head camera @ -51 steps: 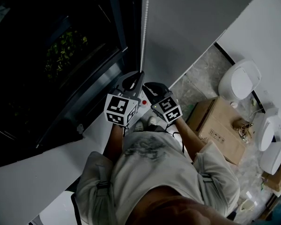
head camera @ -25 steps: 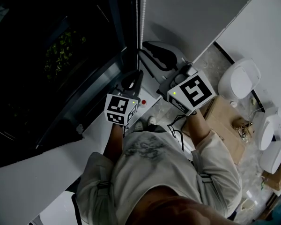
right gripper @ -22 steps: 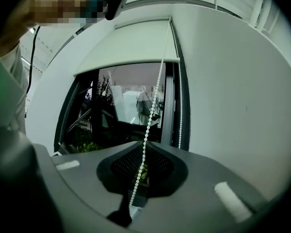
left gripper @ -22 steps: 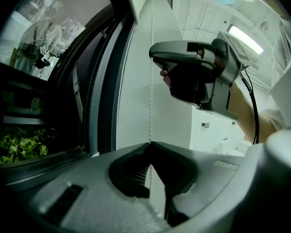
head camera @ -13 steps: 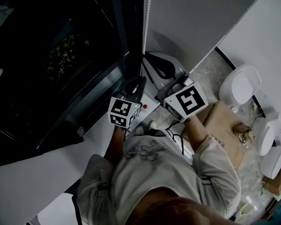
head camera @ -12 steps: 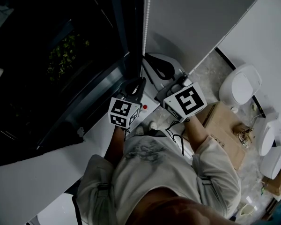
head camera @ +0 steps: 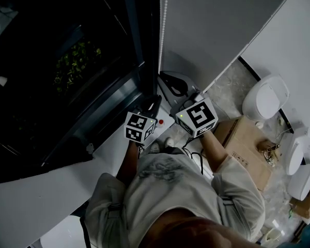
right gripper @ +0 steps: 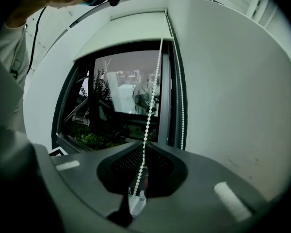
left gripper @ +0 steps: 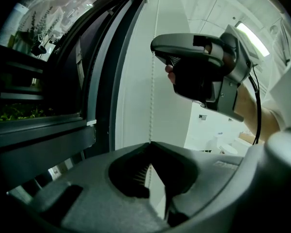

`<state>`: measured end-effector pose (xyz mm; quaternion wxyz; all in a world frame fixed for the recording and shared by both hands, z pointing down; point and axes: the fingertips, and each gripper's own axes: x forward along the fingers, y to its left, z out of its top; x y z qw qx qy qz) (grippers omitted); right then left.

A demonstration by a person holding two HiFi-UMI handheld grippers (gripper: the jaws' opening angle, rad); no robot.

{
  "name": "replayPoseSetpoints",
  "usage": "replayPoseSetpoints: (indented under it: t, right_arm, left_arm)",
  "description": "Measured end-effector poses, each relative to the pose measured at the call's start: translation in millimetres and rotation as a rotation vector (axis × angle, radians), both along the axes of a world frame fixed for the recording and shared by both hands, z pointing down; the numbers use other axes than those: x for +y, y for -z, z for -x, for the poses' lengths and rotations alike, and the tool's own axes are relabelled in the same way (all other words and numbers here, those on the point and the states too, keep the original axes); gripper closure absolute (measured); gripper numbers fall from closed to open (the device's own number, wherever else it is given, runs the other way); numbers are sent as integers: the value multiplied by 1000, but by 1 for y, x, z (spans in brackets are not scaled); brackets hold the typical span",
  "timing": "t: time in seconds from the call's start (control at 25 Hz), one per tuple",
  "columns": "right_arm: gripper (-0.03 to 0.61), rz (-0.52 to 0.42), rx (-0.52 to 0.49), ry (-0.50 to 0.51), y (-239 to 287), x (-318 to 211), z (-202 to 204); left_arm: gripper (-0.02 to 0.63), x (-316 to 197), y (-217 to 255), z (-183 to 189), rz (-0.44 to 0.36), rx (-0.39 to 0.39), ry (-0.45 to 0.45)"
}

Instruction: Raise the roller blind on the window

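Bead chain (head camera: 161, 30) hangs plumb beside the window frame (head camera: 139, 45), long axis vertical. Your left gripper (left gripper: 150, 147) is clamped on it low. Your right gripper (right gripper: 143, 149) pinches a strand higher up. The next pull likely runs straight down.

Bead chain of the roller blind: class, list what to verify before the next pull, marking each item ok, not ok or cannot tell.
1. Is the left claw shut on the bead chain? ok.
2. Is the right claw shut on the chain? ok.
3. Does the right claw grip higher up than the left claw? ok.
4. Does the chain run straight above the claws? ok.
5. Does the second strand hang free of the claws? ok.
6. Is the roller blind fully raised? cannot tell.
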<state>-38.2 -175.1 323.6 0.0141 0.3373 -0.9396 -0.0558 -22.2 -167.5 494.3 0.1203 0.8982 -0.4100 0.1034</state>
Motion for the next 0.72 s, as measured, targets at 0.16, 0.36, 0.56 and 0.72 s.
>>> replayPoseSetpoints:
  t: [0.16, 0.36, 0.56, 0.72]
  right_arm:
    - [557, 23, 13, -5, -17, -1, 1]
    - [557, 45, 30, -11, -32, -2, 2]
    - [555, 67, 49, -19, -48, -2, 1]
    - [557, 85, 72, -18, -62, -1, 2]
  left_arm:
    - [603, 0, -17, 1, 29, -11, -3]
    - [603, 1, -35, 1, 64, -21, -7]
    - [603, 0, -51, 0, 91, -28, -10]
    - [603, 2, -66, 1, 120, -36, -13]
